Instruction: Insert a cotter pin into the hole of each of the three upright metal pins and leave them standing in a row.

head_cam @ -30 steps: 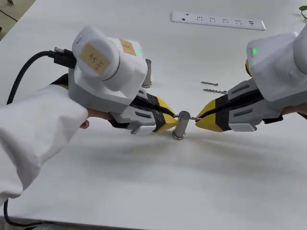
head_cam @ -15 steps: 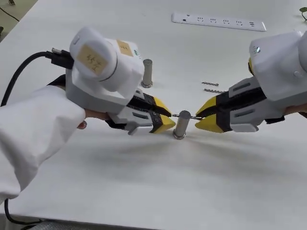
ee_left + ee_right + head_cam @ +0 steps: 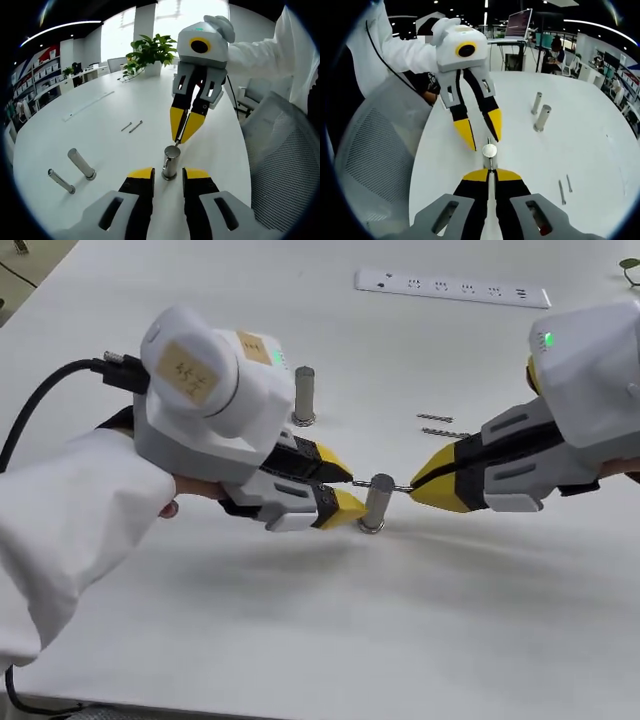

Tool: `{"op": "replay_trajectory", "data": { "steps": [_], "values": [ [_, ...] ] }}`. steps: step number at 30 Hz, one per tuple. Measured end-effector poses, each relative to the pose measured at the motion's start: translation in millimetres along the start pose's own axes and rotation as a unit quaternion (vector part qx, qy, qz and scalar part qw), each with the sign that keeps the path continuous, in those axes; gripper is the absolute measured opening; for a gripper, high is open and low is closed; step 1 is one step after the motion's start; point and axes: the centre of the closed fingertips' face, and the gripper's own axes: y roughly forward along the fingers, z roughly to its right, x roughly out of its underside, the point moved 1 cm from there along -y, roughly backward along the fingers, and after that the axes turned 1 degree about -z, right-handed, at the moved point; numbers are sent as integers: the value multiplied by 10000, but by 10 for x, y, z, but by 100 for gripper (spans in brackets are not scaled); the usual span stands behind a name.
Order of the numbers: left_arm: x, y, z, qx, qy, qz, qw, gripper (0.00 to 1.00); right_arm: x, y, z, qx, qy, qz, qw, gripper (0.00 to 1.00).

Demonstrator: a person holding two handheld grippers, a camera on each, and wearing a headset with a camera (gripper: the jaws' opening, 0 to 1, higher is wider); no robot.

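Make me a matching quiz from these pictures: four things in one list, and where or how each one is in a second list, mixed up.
Things:
1. left gripper
2. right gripper
3. two loose cotter pins
4. power strip

Place or state:
A. lying flat on the table, beyond the right gripper
B. shut on a cotter pin
C. white, at the far side of the table
D. open, with a jaw on each side of the near metal pin

Pairs: 1-D, 2-B, 3-A, 4-C
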Motion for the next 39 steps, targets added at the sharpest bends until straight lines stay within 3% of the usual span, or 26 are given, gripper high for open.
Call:
{"op": "replay_trajectory", "data": {
  "steps": [4, 8, 15, 23, 39],
  "values": [
    [24, 77, 48, 133, -92, 85, 9998, 24, -8, 8, 8, -14, 30, 21, 10000, 0],
    [66, 172, 41, 110, -136, 95, 9998, 23, -16, 12, 11, -27, 19, 15, 10000, 0],
    [8, 250, 22, 158, -71, 218, 9996, 20, -29, 24, 14, -62, 3, 30, 10000, 0],
    [-9, 284, 7, 224, -50, 248, 9994, 12, -31, 53, 15, -105, -47, 29, 9999, 0],
    [7, 278, -9, 237, -75, 234, 9994, 14, -75, 98, -1, -144, -135, 39, 9998, 0]
  ]
}}
